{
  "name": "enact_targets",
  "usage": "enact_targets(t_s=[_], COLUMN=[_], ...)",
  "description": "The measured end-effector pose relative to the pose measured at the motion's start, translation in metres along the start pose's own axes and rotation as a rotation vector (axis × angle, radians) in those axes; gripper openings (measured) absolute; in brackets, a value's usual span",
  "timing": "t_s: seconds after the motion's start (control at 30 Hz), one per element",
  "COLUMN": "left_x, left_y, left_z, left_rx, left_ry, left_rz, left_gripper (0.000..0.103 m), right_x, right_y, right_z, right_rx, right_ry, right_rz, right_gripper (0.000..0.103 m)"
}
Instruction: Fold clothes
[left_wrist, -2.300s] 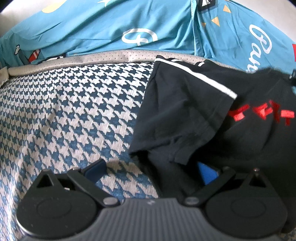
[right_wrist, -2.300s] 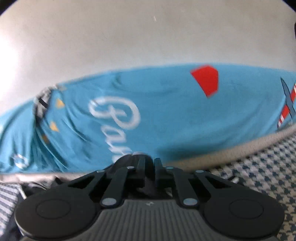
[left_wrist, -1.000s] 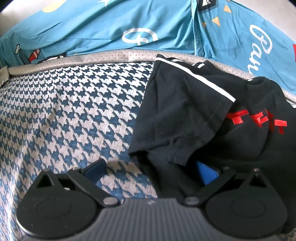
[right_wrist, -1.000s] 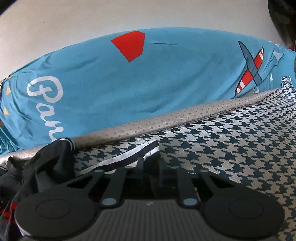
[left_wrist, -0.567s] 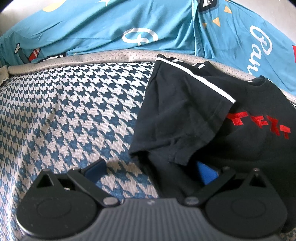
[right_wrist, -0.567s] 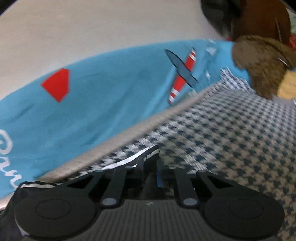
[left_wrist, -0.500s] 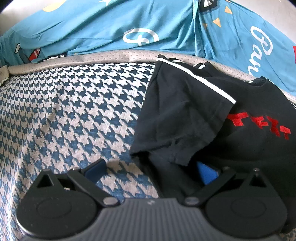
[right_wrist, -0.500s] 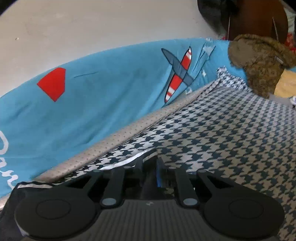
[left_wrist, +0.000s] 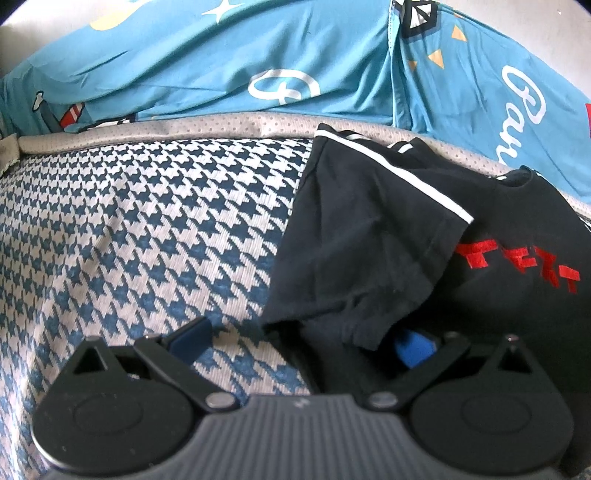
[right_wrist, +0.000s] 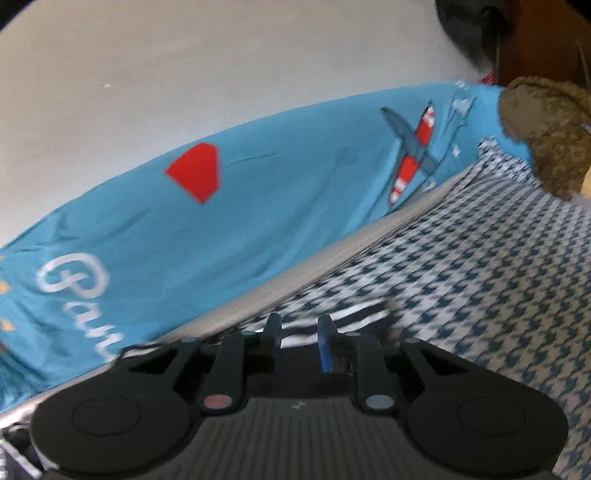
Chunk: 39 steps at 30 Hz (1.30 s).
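Observation:
A black T-shirt with red lettering and a white sleeve stripe lies on the houndstooth bed sheet, one sleeve folded over its chest. My left gripper is open wide at the shirt's near left edge. Its right blue pad sits partly under the folded sleeve hem and its left finger is on bare sheet. In the right wrist view my right gripper hovers above the sheet with its jaws opening. A small gap shows between the pads, and the blurred striped sleeve lies just beyond the tips, not pinched.
A bright blue printed quilt is heaped along the far side against a white wall. A beige mattress border runs below it. A brown plush toy sits at the sheet's far right corner. Bare houndstooth sheet stretches left of the shirt.
My right gripper, earlier shut on the striped sleeve hem, has parted its pads, let the sleeve go, lifted and rolled. The left gripper and the shirt body stayed put.

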<state>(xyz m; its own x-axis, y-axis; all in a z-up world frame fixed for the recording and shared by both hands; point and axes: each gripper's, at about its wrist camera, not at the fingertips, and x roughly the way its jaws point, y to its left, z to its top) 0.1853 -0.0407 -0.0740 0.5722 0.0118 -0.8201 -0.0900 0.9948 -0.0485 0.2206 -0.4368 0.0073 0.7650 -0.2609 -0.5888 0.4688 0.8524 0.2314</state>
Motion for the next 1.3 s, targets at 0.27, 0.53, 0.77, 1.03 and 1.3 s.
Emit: enact_targets(t_s=[0.27,0.53,0.77,1.03,1.3], left_x=[-0.002,-0.013,-0.020,-0.027,-0.043], left_y=[-0.006,-0.032,-0.037,-0.037,-0.025], left_z=[-0.001,-0.005,-0.007,-0.006,0.002], left_rx=[0.060,0.258,0.311,0.291,0.231], left_ry=[-0.056,-0.175,-0.225,-0.260,-0.291], left_rz=[0.034,0.140,0.143,0.085,0.041], left_gripper=[0.103,0.103,0.086,0.052,0.045], right_x=[-0.061,-0.093,-0.093,-0.093,-0.091], right_y=[0.025,0.048,0.058,0.067,0.072], right_z=[-0.028,-0.076,-0.087,-0.092,-0.094], right_rx=[-0.023,-0.103,-0.148,-0.169,-0.178], right_ry=[0.060,0.185,0.208,0.216,0.220], right_rz=[0.199,0.278,0.283,0.294,0.296], right_gripper=[0.039,0.042,0.042,0.042,0.042])
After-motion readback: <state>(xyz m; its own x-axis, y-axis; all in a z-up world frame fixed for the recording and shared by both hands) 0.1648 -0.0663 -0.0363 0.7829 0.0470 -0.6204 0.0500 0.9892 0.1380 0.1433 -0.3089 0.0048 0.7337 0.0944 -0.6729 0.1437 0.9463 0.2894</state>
